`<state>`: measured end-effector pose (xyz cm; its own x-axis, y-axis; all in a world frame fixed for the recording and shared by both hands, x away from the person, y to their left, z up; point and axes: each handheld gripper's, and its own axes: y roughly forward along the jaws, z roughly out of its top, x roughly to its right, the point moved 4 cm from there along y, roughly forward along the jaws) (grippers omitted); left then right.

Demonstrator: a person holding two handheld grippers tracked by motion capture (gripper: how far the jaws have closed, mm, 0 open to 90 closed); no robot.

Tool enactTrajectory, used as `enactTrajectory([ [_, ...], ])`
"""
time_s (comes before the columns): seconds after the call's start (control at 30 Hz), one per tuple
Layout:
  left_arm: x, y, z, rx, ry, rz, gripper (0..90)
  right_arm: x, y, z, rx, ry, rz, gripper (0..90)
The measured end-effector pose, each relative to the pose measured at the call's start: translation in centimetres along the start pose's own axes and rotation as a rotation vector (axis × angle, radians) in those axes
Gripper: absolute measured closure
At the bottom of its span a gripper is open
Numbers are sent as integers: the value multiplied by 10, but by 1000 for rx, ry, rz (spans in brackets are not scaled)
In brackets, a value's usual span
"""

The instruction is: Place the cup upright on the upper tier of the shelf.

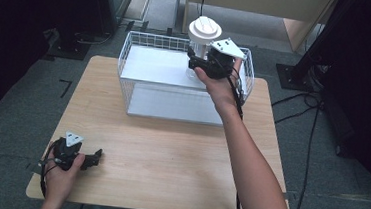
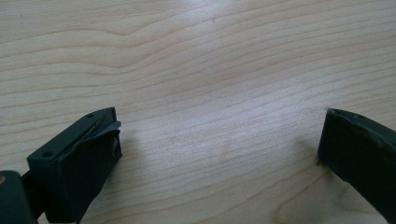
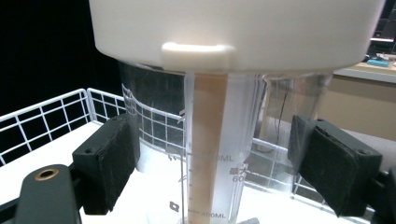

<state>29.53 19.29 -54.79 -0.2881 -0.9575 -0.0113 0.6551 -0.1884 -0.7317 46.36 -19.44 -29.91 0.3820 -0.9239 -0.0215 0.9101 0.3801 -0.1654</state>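
High view had the left gripper (image 1: 91, 160) low at the near-left corner of the table (image 1: 169, 153), its fingers spread wide over bare wood with nothing between them, well apart from everything else. Farther right and toward the back stood the white wire basket (image 1: 132, 60), and in it, at its right end, a clear measuring jug (image 1: 197, 60) with a broad white lid (image 1: 205, 28), upright, its long axis vertical. The right gripper (image 1: 192, 64) was the nearer one by far: it reached in level from the near side, so the jug lay straight ahead of its fingers (image 3: 109, 163). Right gripper view showed those fingers open, one on either side of the jug's clear wall just under the lid; whether the pads touched it yet I could not quite tell. The basket's wire rim stood close behind and beside the jug, and would likely crowd any sideways move, so lifting clear looked the easier way out.
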Motion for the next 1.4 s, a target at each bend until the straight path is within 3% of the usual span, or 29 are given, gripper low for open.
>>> enactTrajectory([
  [0.3,0,0,0,-2,2,0,0,1,3,-2,7,0,7,163],
  [0.83,0,0,0,1,3,2,0,0,30,4,-37,0,-24,162],
  [1.1,0,0,0,1,3,2,0,6,19,10,-59,25,32,56],
  [1.4,0,0,0,1,2,1,0,9,2,0,-93,-30,27,47],
])
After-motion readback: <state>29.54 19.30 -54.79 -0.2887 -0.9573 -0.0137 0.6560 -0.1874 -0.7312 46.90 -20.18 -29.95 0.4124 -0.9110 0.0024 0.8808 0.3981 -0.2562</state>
